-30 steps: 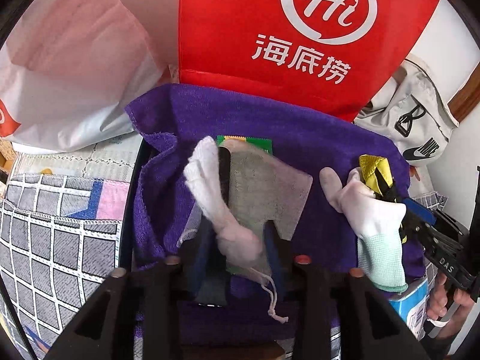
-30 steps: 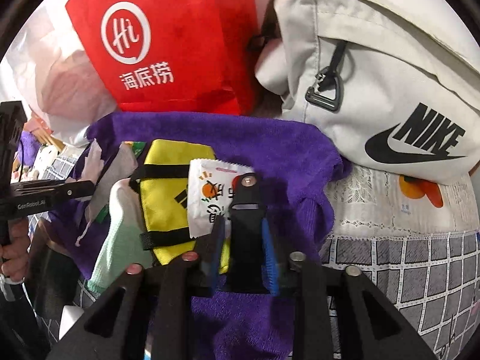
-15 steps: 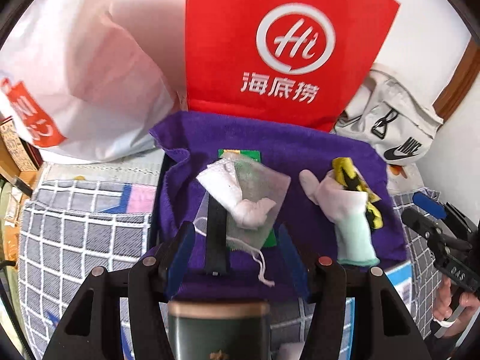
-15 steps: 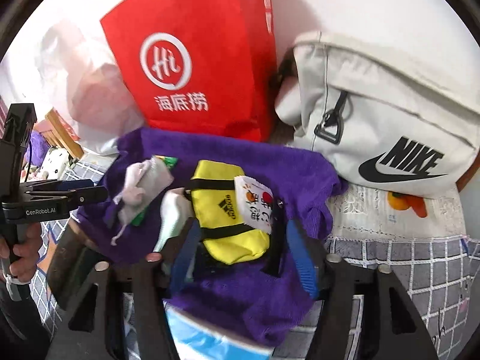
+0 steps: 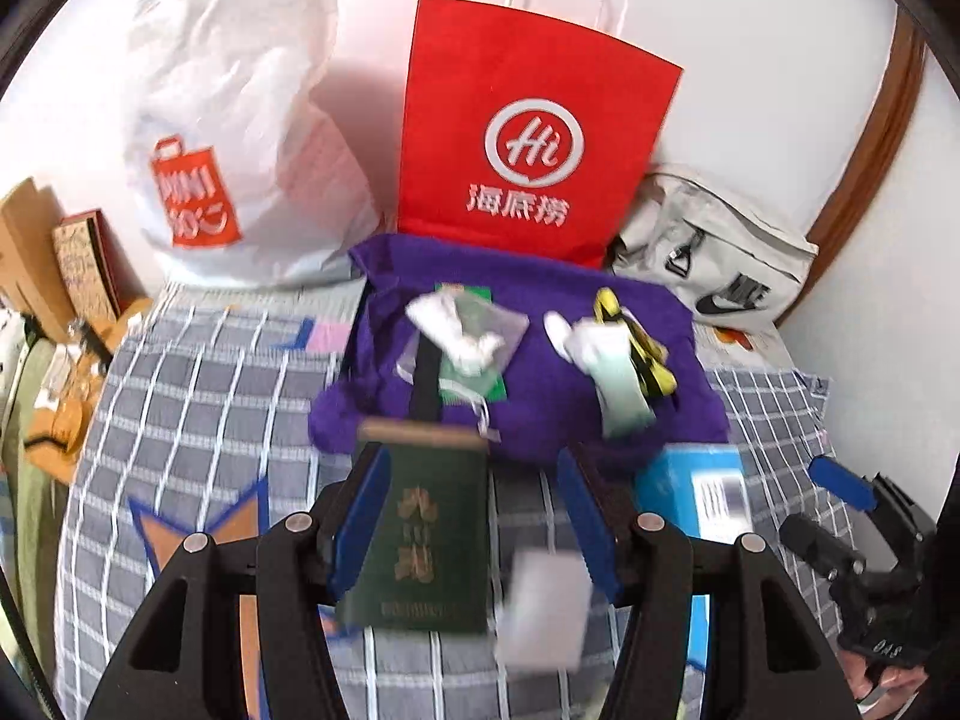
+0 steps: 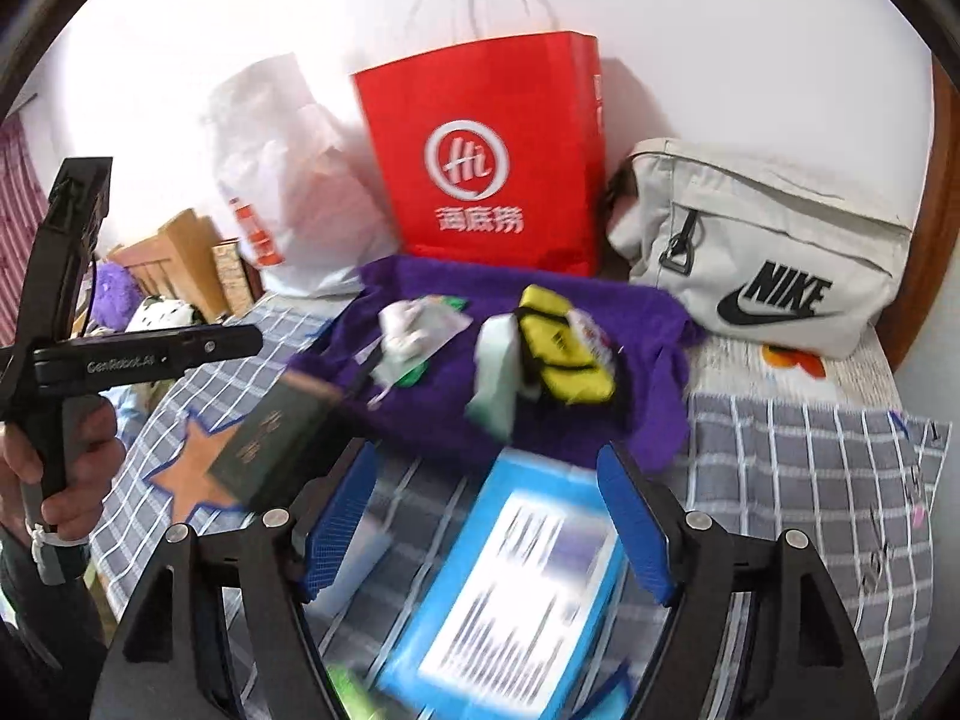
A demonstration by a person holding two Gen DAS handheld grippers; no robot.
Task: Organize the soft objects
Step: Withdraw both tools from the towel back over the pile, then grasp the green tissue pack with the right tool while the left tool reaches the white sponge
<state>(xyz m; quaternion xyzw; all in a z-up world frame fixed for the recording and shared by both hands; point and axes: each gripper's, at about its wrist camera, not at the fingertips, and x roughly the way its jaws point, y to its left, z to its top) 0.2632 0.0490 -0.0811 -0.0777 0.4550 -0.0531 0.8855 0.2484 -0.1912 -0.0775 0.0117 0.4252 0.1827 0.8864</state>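
Observation:
A purple towel [image 5: 540, 396] [image 6: 432, 420] lies spread on the checked bedcover, in front of a red paper bag [image 5: 528, 150] [image 6: 486, 162]. On it rest a white glove with a mesh pouch [image 5: 468, 336] [image 6: 414, 330], a mint-cuffed glove [image 5: 618, 378] [image 6: 495, 372] and a yellow pouch [image 6: 564, 354]. My left gripper [image 5: 477, 519] is open, raised back from the towel; a dark green box [image 5: 420, 540] [image 6: 270, 438] lies on the bed under its gap. My right gripper [image 6: 489, 522] has its jaws opening with nothing between them, above a blue box [image 6: 522, 588].
A white plastic bag [image 5: 240, 120] leans left of the red bag and a pale Nike bag [image 6: 768, 264] lies to its right against the wall. A small white item [image 5: 543, 612] lies by the green box. A hand [image 6: 60, 468] holds the left gripper.
Both grippers let go of the items on the towel, opened, and drew up and back. The white glove and pouch, and the yellow pouch, stay on the towel.

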